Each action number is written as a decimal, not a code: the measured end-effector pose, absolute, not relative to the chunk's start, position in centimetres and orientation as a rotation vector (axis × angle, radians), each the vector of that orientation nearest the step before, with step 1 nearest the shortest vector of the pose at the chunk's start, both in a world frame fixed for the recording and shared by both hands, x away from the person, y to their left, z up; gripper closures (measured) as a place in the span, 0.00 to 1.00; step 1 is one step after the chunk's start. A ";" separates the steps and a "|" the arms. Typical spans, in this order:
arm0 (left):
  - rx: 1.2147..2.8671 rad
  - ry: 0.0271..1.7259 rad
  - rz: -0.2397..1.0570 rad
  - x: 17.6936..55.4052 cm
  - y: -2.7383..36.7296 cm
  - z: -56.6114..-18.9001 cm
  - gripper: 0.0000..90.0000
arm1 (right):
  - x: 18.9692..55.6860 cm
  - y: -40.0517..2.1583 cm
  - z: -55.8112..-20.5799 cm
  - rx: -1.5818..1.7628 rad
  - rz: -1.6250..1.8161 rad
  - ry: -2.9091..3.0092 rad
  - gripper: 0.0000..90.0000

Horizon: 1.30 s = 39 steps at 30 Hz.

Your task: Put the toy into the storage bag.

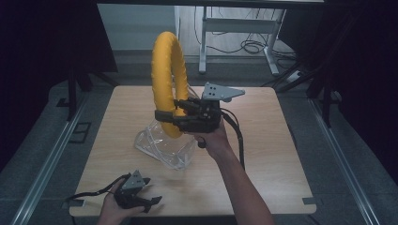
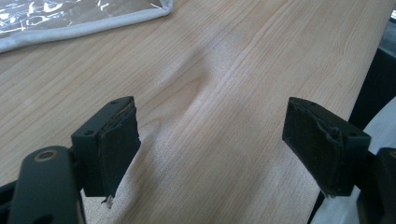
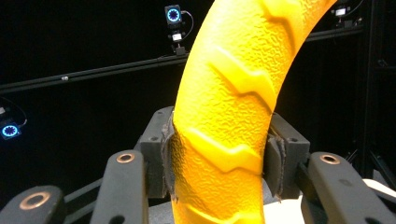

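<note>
A yellow ring (image 1: 168, 79) is held upright above the middle of the wooden table (image 1: 272, 154), pinched at its lower right arc by the right gripper (image 1: 174, 109), whose pads are pressed against both sides. A clear plastic bag (image 1: 164, 145) lies directly beneath the ring, so any lowering would likely be straight down. The left gripper (image 1: 149, 202) is rested at the near left edge, jaws spread on nothing, well apart from both.

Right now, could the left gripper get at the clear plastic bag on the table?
Probably yes. The left gripper rests open near the table's front edge, and bare wood lies between it and the clear plastic bag. The right gripper holds the yellow ring just above the bag, which may crowd it.
</note>
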<state>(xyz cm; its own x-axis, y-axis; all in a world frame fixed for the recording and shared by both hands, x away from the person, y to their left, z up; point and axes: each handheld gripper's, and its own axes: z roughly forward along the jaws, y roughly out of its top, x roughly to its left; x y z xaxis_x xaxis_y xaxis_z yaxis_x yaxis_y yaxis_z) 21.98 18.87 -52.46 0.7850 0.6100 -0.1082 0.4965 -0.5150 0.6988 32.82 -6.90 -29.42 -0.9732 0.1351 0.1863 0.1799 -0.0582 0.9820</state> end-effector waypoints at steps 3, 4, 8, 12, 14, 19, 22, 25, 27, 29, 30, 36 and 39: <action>2.212 0.819 0.195 22.0 18.8 -52.5 0.21 | 33.0 -6.8 -29.9 -0.364 -2.229 -2.124 0.57; 2.212 0.819 0.195 22.0 18.8 -52.5 0.21 | 33.1 -6.7 -30.1 -0.369 -2.218 -2.127 0.57; 2.214 0.823 0.194 22.0 18.8 -52.5 0.21 | 33.3 -6.5 -30.8 -0.380 -2.206 -2.121 0.57; 2.216 0.821 0.192 22.0 18.8 -52.6 0.21 | 33.5 -6.4 -31.3 -0.385 -2.193 -2.121 0.57; 2.217 0.821 0.192 21.9 18.8 -52.6 0.21 | 33.5 -6.3 -31.5 -0.393 -2.188 -2.117 0.57; 2.216 0.821 0.192 21.9 18.8 -52.5 0.21 | 33.6 -6.2 -32.2 -0.394 -2.175 -2.125 0.57; 2.217 0.822 0.192 21.9 18.8 -52.6 0.21 | 33.7 -6.0 -32.6 -0.394 -2.166 -2.122 0.57; 2.217 0.822 0.189 21.9 18.8 -52.6 0.21 | 33.8 -5.9 -33.0 -0.394 -2.159 -2.123 0.57; 2.217 0.821 0.190 21.9 18.8 -52.6 0.21 | 33.8 -5.8 -33.2 -0.399 -2.154 -2.121 0.57; 2.217 0.821 0.190 21.9 18.8 -52.6 0.21 | 33.9 -5.6 -33.4 -0.401 -2.150 -2.120 0.57; 2.217 0.821 0.189 21.9 18.8 -52.6 0.21 | 33.9 -5.6 -33.5 -0.403 -2.143 -2.126 0.57; 2.218 0.818 0.189 21.9 18.7 -52.6 0.21 | 34.3 -5.4 -34.4 -0.415 -2.126 -2.129 0.57; 2.220 0.818 0.188 21.9 18.7 -52.7 0.21 | 34.6 -5.4 -34.9 -0.435 -2.106 -2.130 0.57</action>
